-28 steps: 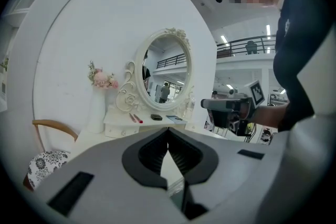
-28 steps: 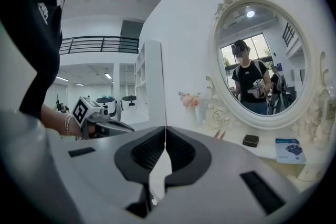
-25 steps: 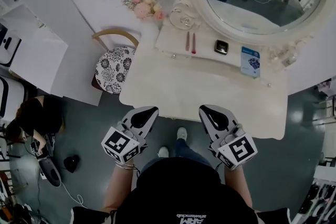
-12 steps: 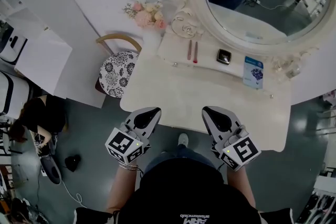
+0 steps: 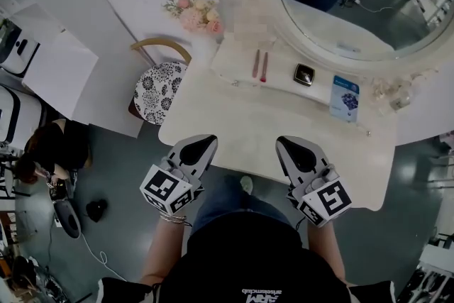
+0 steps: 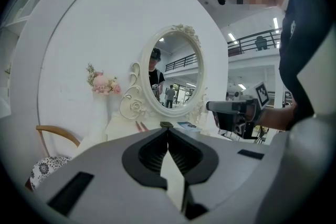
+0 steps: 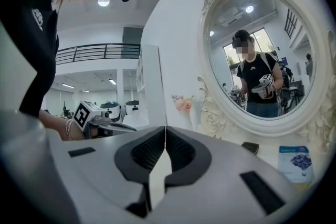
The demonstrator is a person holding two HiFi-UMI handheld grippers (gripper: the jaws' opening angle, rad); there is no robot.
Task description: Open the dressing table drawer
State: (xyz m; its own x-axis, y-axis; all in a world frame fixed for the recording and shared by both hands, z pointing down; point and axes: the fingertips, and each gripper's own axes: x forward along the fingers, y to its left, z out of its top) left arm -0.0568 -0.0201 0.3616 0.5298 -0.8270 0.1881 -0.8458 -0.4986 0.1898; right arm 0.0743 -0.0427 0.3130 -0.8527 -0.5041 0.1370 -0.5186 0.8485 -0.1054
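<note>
The white dressing table (image 5: 262, 128) stands in front of me, below its oval mirror (image 5: 355, 3). No drawer front shows in any view: the tabletop hides it from above, and each gripper's own body blocks the low part of its view. My left gripper (image 5: 206, 142) and right gripper (image 5: 284, 142) are side by side over the table's front edge, pointing at the mirror. Both are shut with nothing between the jaws. The left gripper (image 6: 168, 129) and right gripper (image 7: 165, 129) show closed tips in their own views.
On the raised shelf lie two slim sticks (image 5: 259, 64), a small black case (image 5: 305, 74) and a blue booklet (image 5: 345, 97). Pink flowers (image 5: 195, 14) stand at the back left. A chair with a patterned cushion (image 5: 157, 89) is left of the table.
Both grippers have moved slightly along the table's front edge, still shut and side by side. The table and mirror sit a little differently in view.
</note>
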